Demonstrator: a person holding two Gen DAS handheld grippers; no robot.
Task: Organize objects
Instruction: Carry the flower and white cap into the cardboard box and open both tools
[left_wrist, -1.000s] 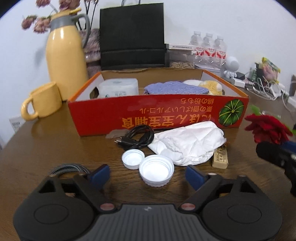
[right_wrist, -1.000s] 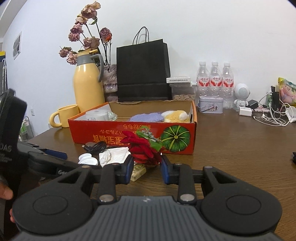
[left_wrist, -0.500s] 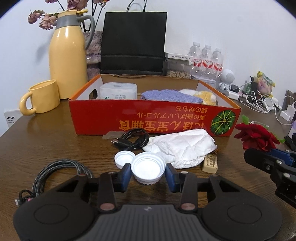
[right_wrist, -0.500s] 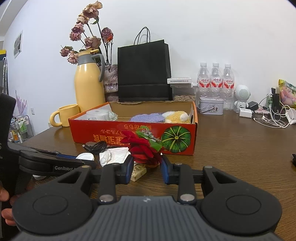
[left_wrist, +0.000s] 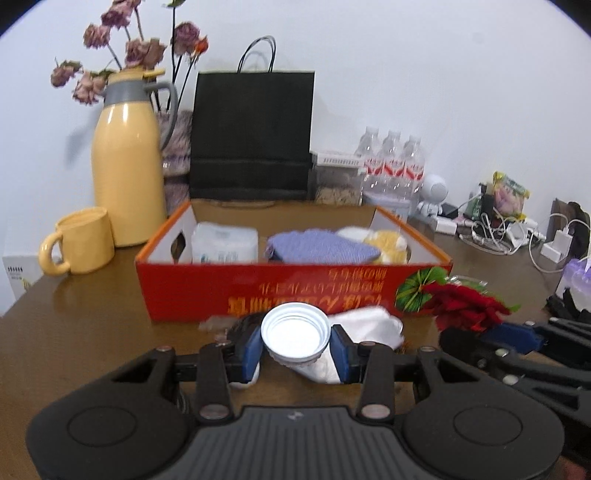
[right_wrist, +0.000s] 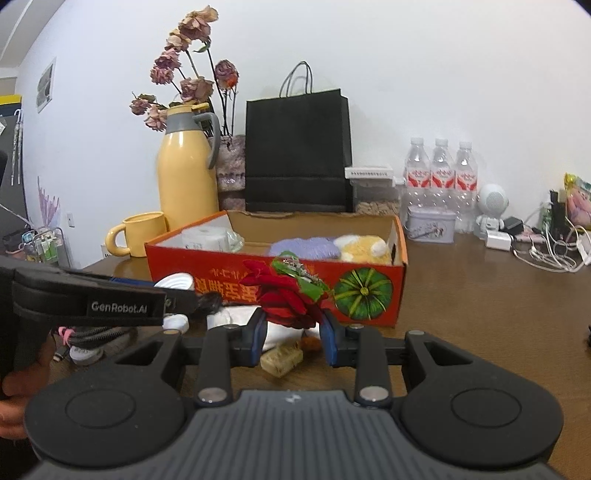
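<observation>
The left claw holds the large white cap by its sides, the two blue pads pressing on the rim, and the cap hangs in the air just in front of the red box, with its open side toward the camera. It is held so, I think, because the cap is wide and shallow and a grip across its width keeps it level for the way into the box. The right claw is closed on the red flower, also in front of the red box, near the green pumpkin picture; it seems to wait with the flower until the other hand has finished. The small white cap, the white crumpled bag and a black cable, which is blurred here, lie on the counter before the box. Compared with one second ago, the left claw's jaws have just been closing: then they stood wide around the cap that sat on the counter, now they pinch it and it is off the counter, higher against the front wall of the box. The right claw and its flower look the same as before.
</observation>
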